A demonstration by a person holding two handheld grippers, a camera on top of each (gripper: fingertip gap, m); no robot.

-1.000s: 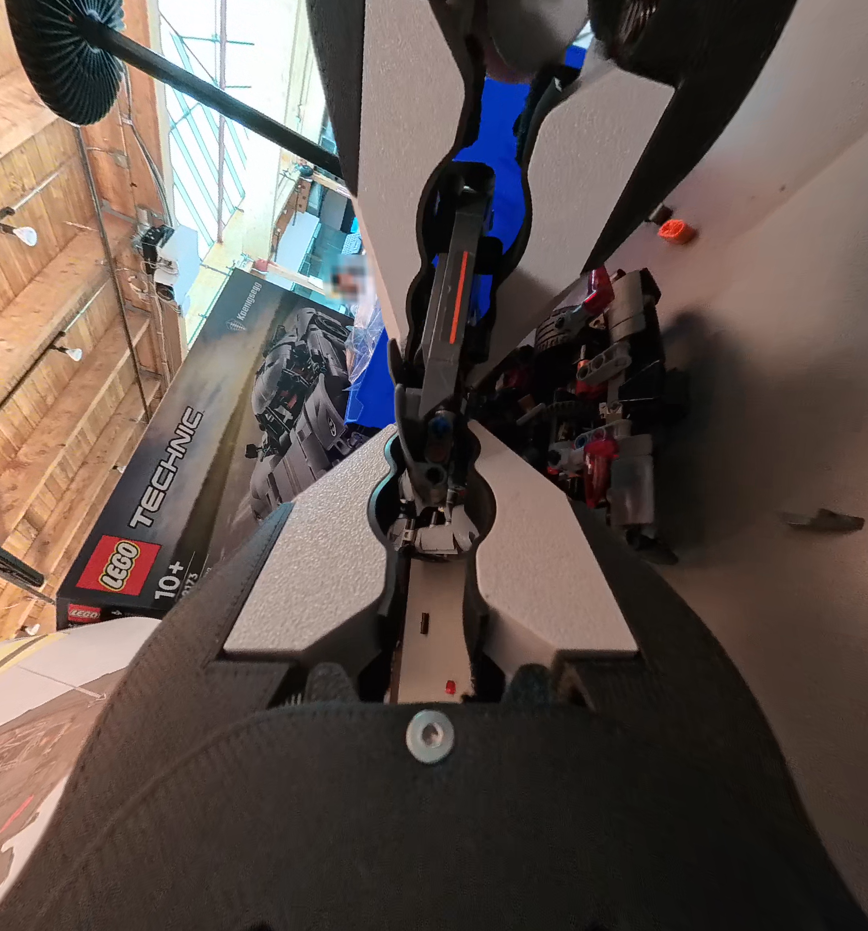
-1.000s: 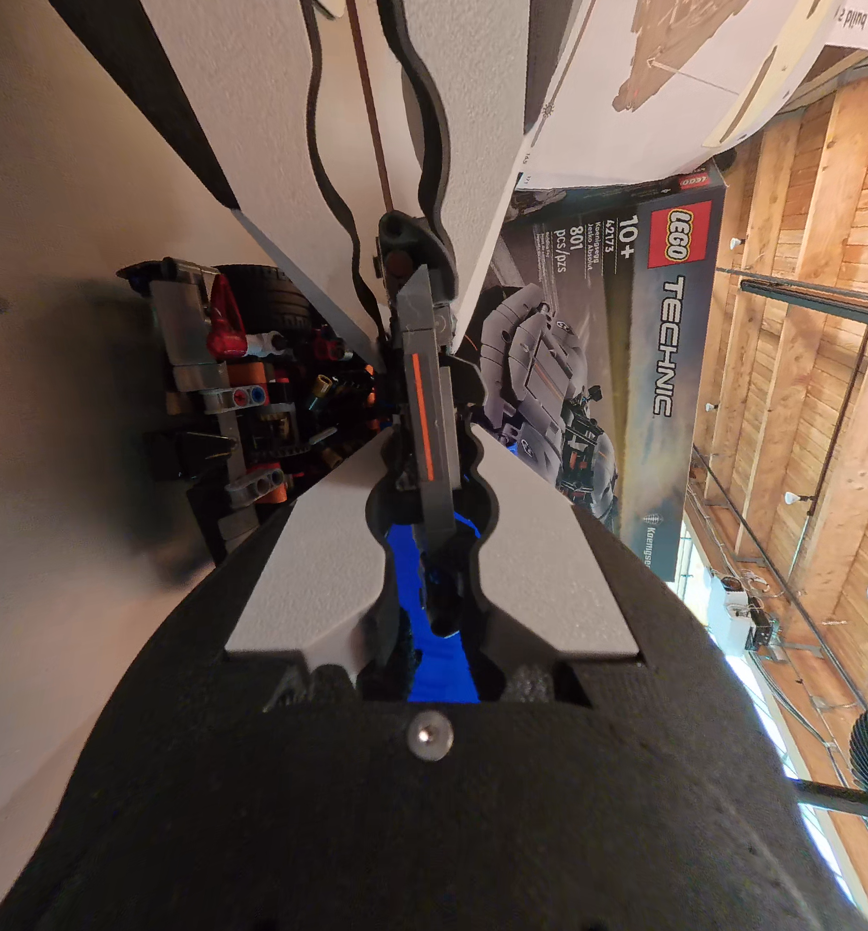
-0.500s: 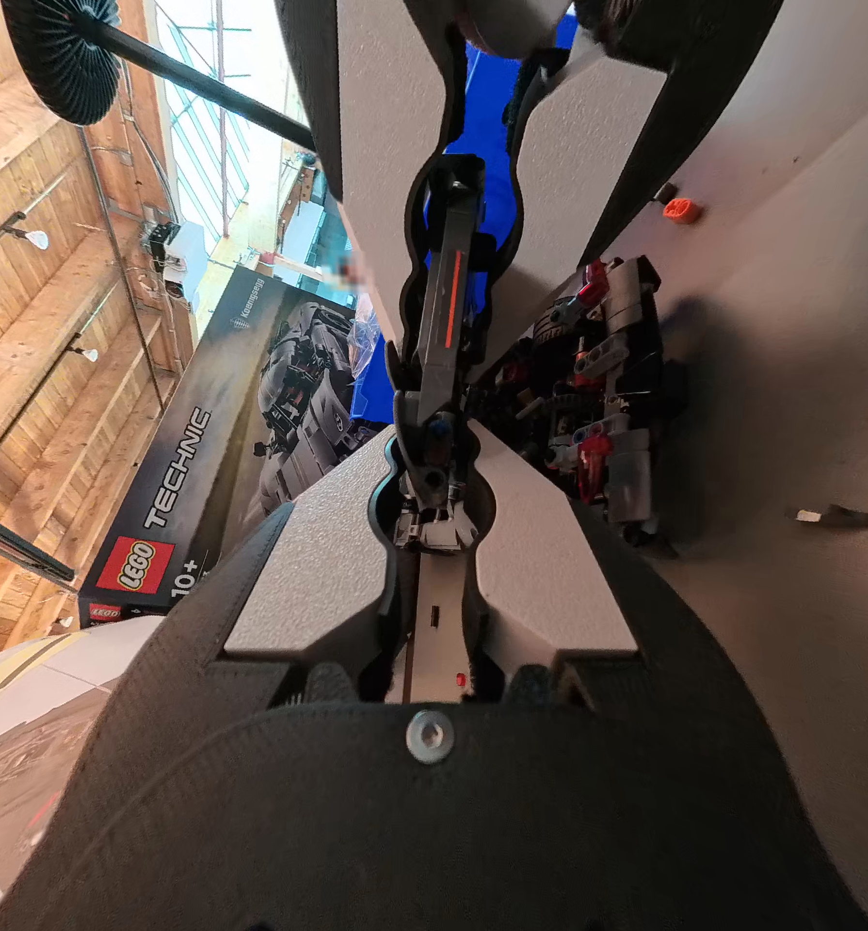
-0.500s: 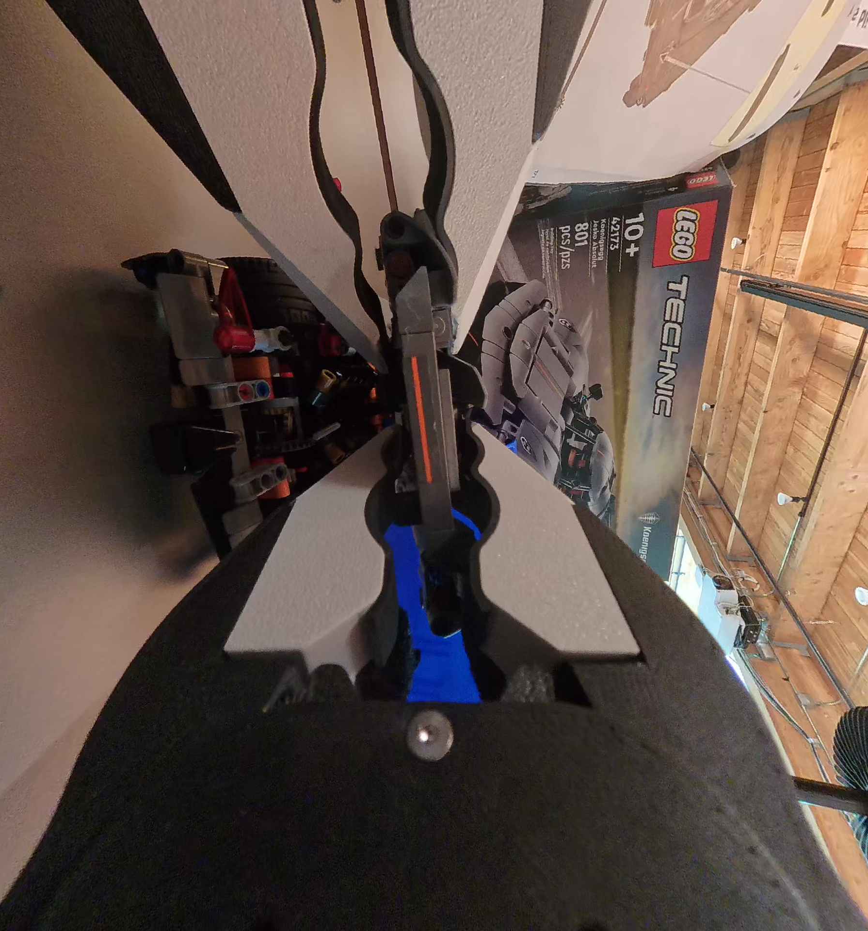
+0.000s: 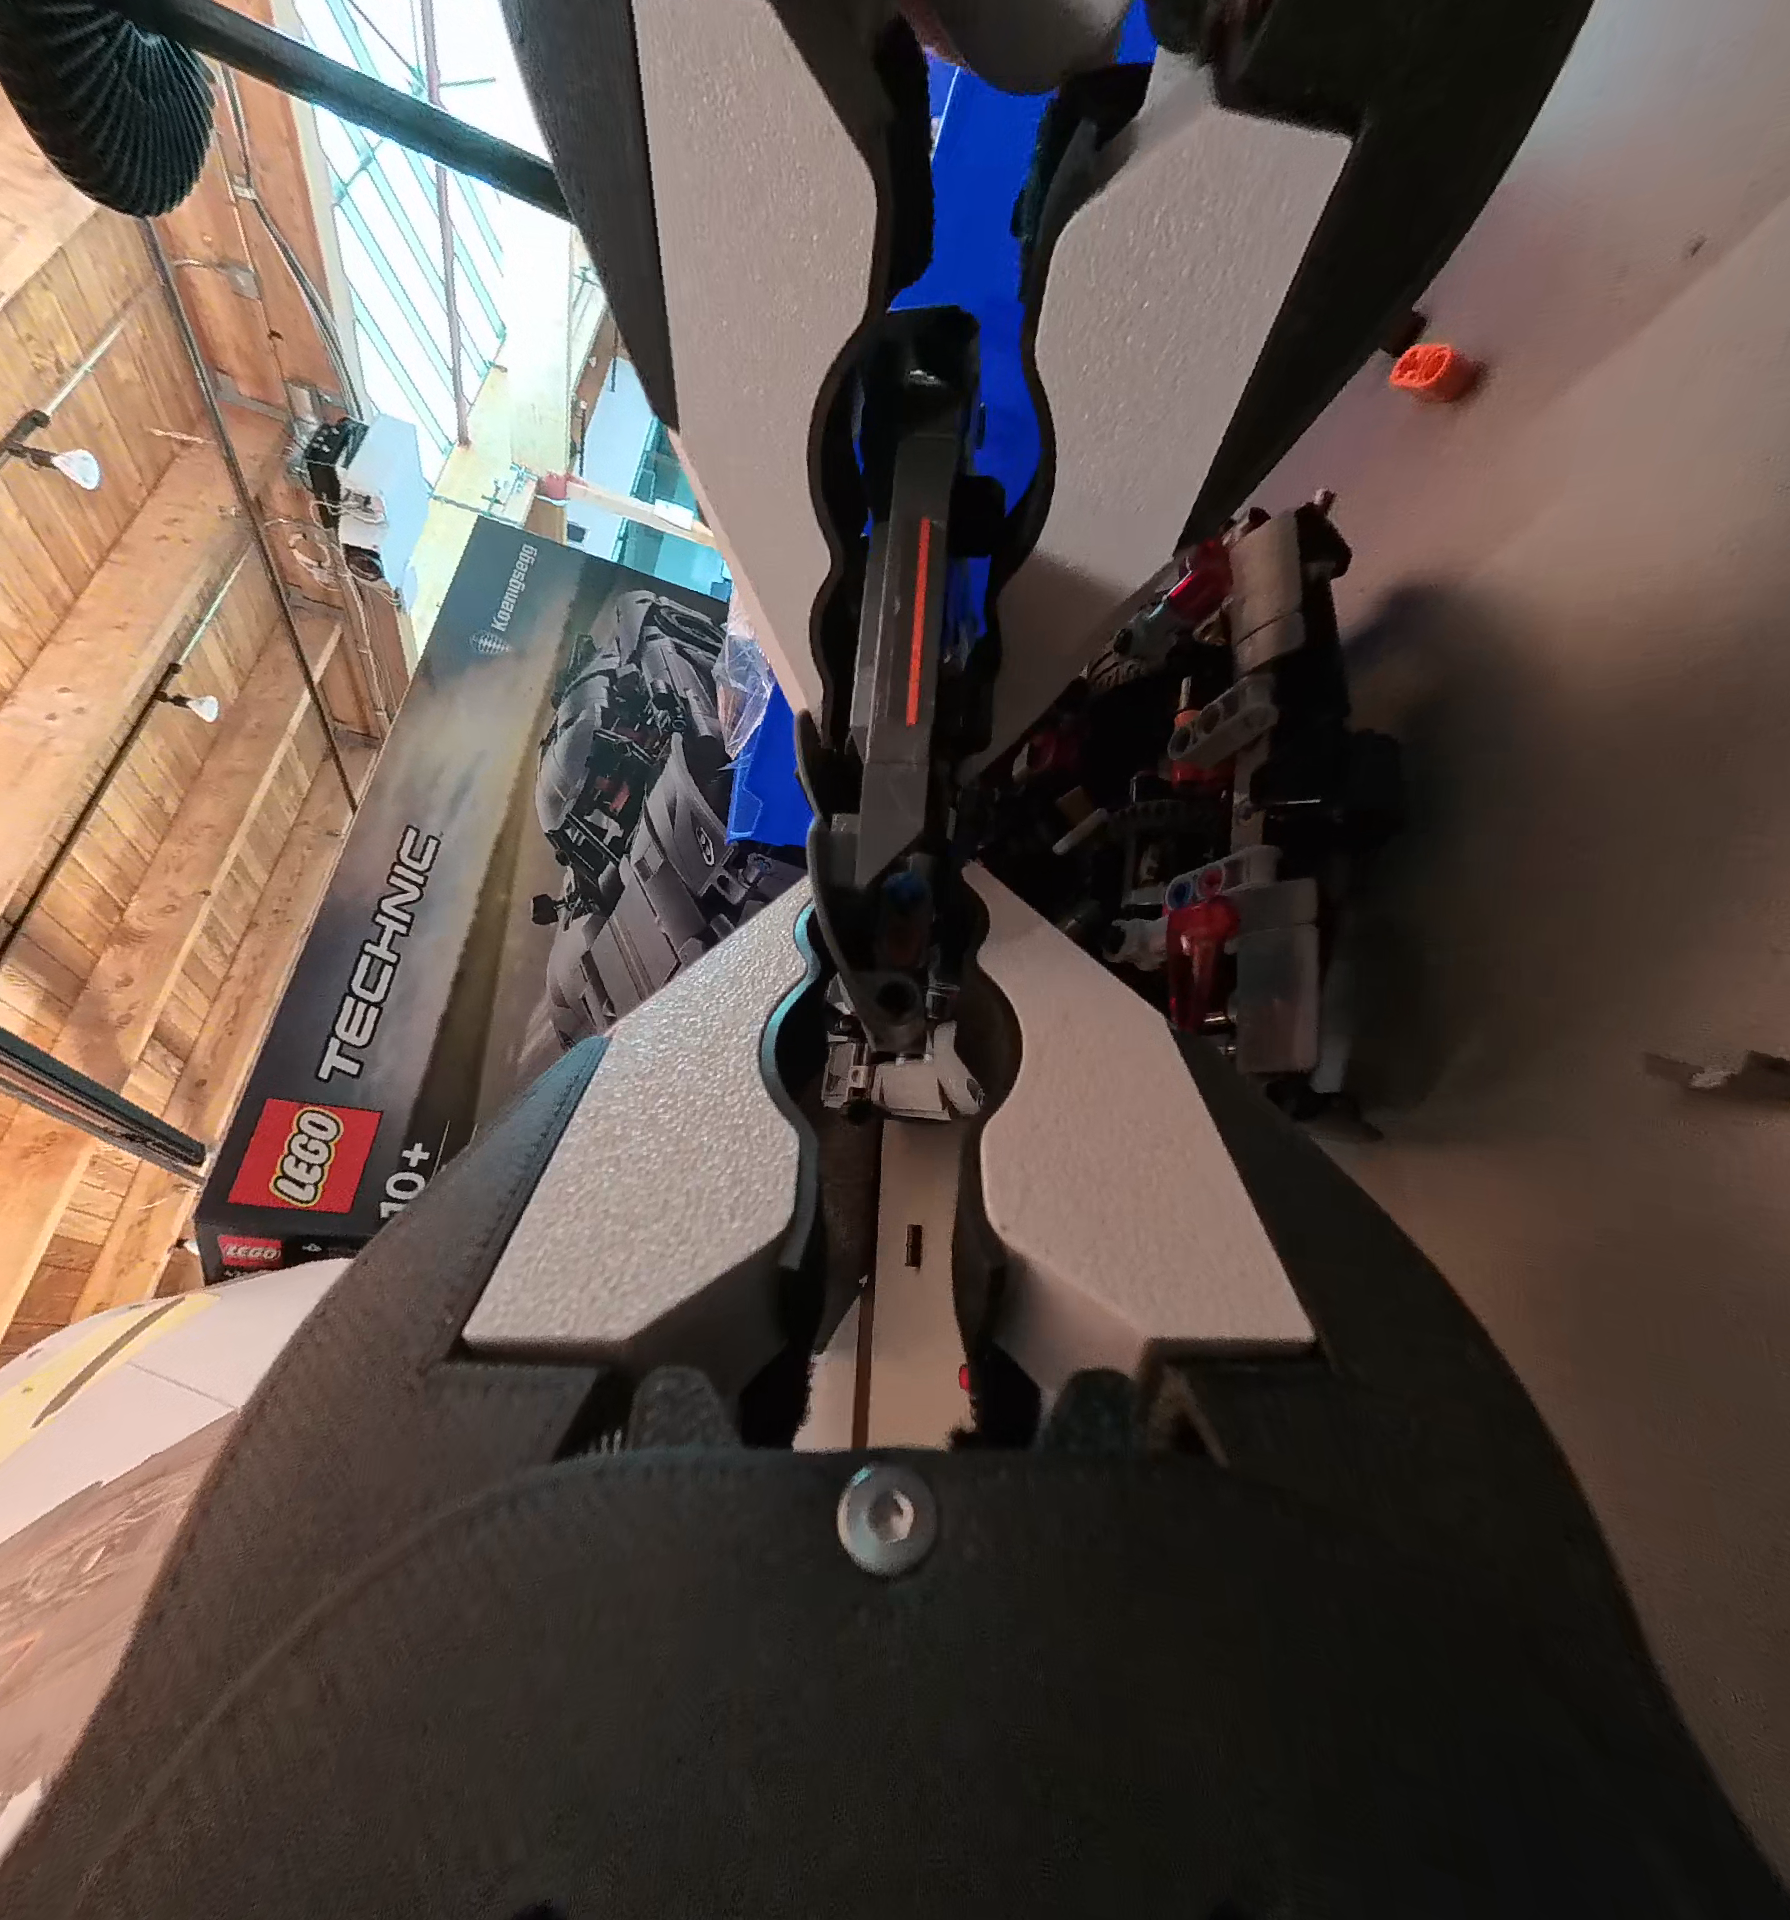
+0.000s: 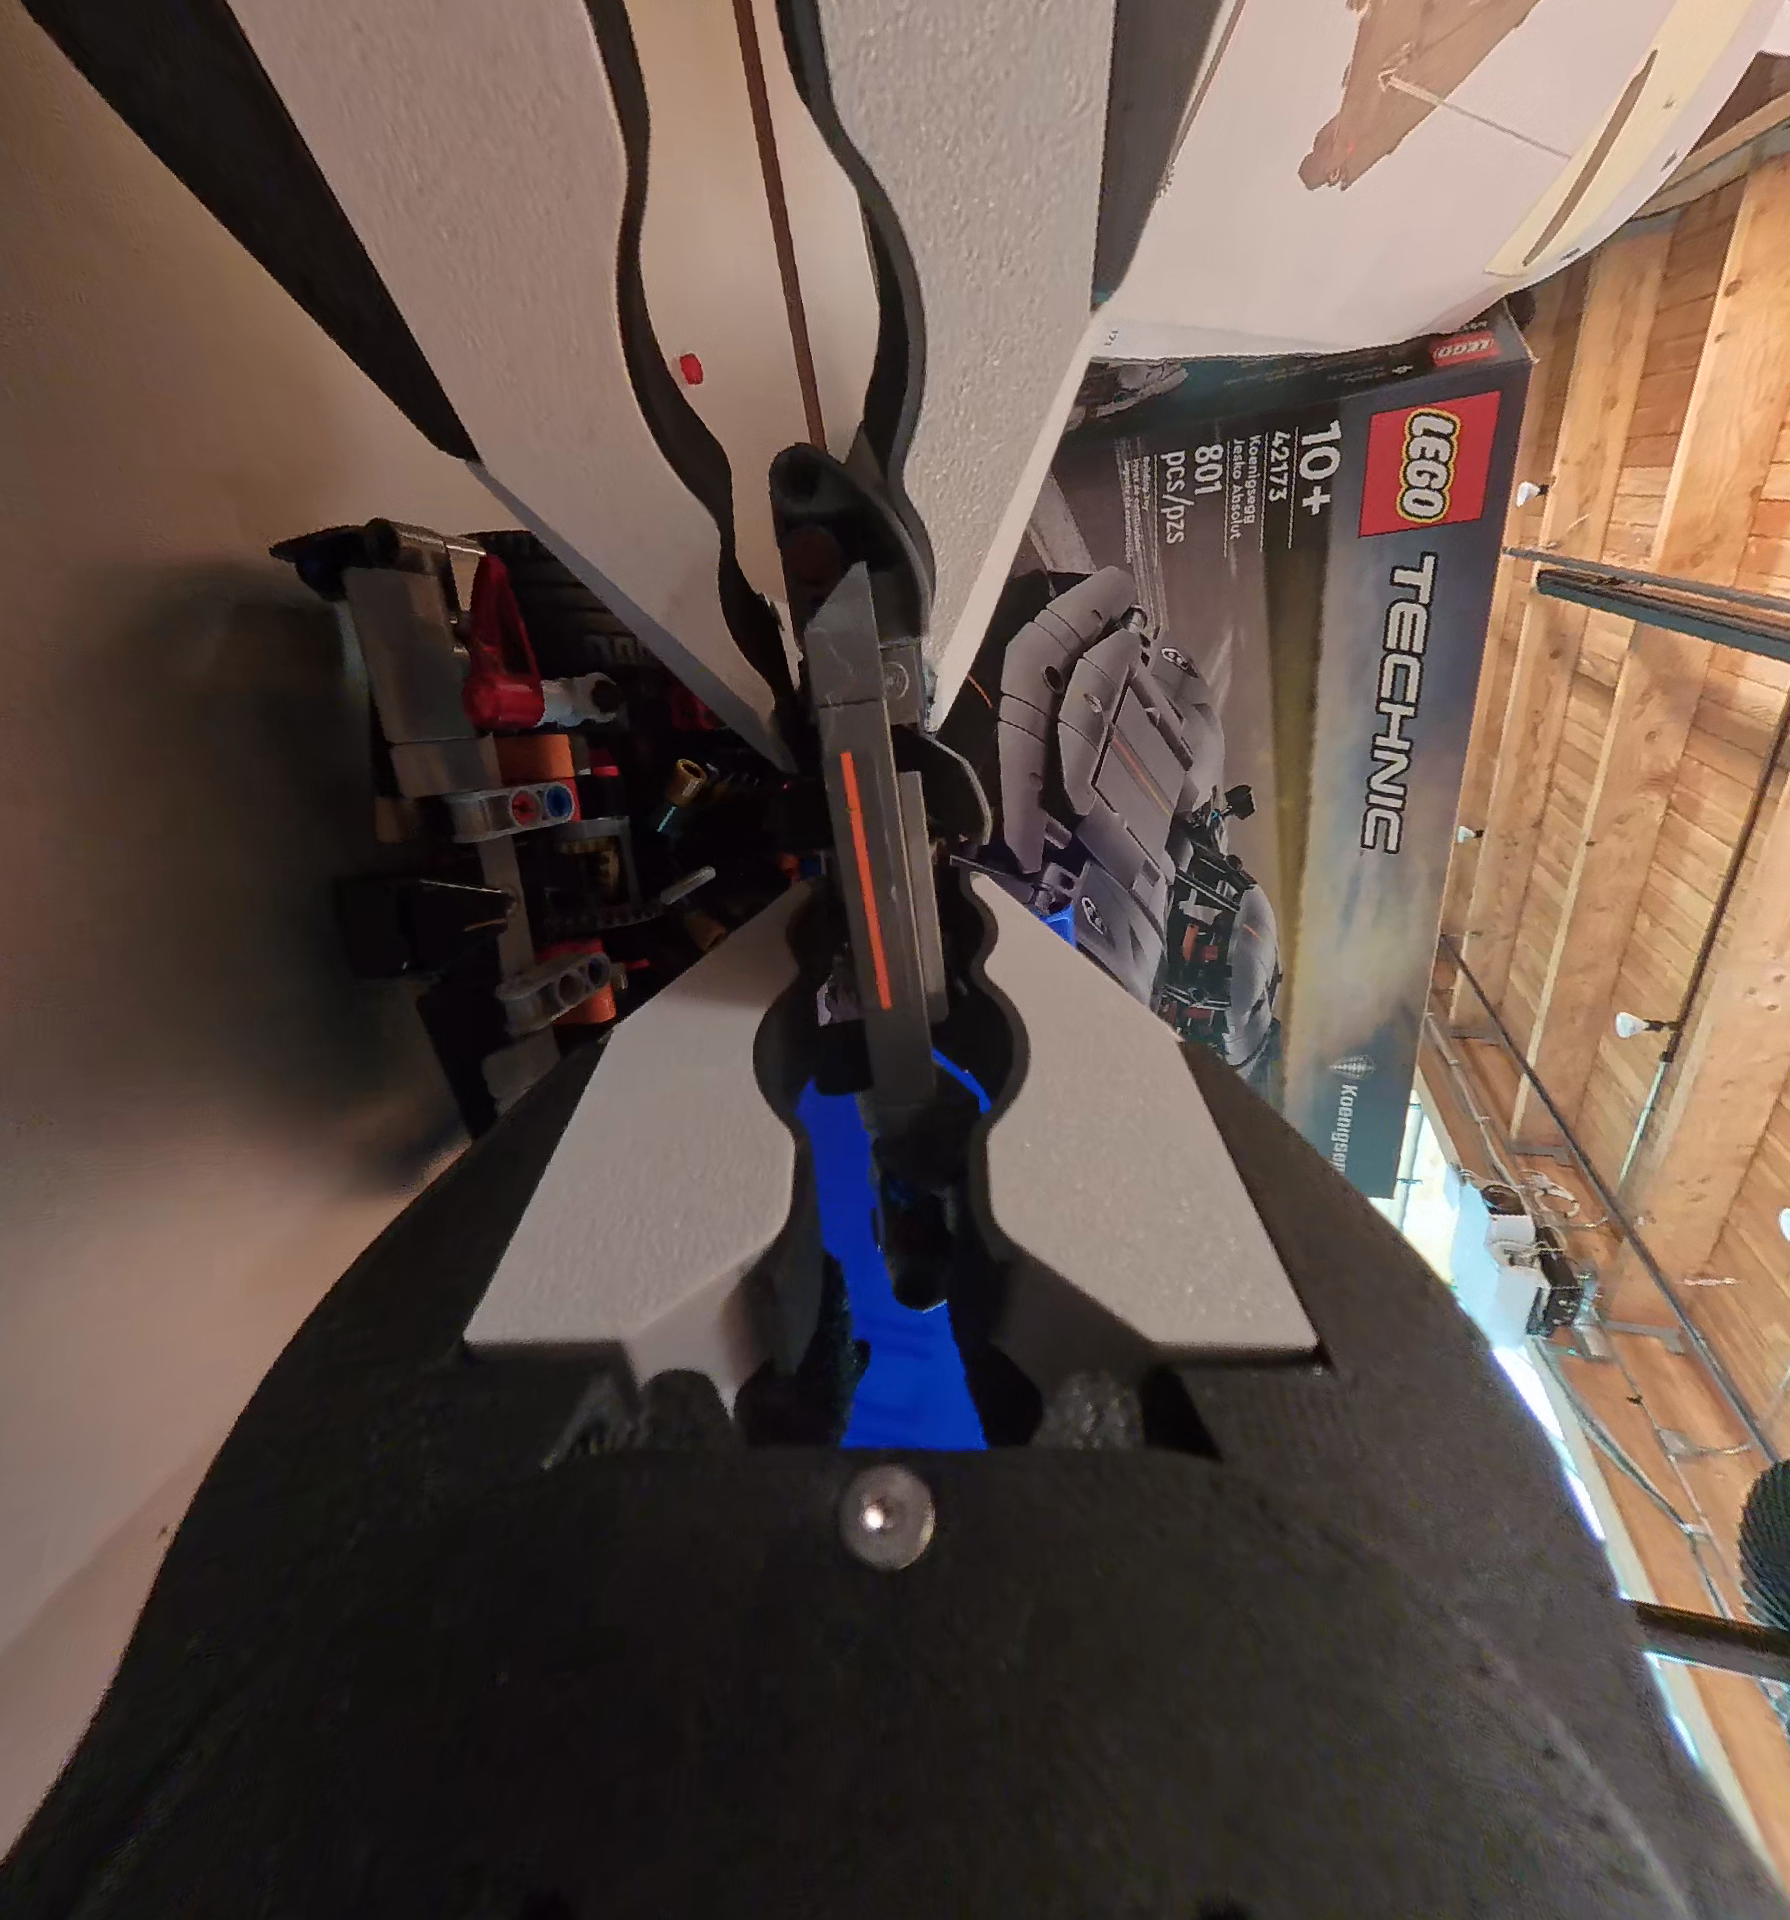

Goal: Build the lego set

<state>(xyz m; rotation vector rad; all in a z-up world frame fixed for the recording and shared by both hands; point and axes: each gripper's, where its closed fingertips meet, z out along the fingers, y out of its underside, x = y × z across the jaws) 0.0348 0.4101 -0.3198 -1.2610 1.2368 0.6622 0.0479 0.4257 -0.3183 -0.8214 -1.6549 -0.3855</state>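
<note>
A long dark grey Lego panel assembly with an orange stripe (image 5: 906, 644) is held in the air between my two grippers, one at each end. My left gripper (image 5: 889, 894) is shut on its end with the blue pins and light grey parts. My right gripper (image 6: 886, 904) is shut on the other end of the same assembly (image 6: 875, 862). The two grippers face each other, fingertips almost touching; the right gripper (image 5: 901, 727) shows at the top of the left wrist view. The partly built car chassis (image 5: 1234, 831) (image 6: 517, 790) lies on the table just behind them.
The Lego set box (image 5: 517, 831) (image 6: 1338, 727) stands behind the grippers. An open instruction booklet (image 6: 1390, 135) lies beside it. A small orange piece (image 5: 1431, 369) and a flat grey piece (image 5: 1743, 1070) lie loose on the pale table (image 5: 1649, 727). A small red piece (image 6: 685, 366) lies farther off. Left and right tips are no more than a few centimetres apart.
Both grippers keep their hold on the striped assembly. The pair has shifted only slightly against the chassis and the box.
</note>
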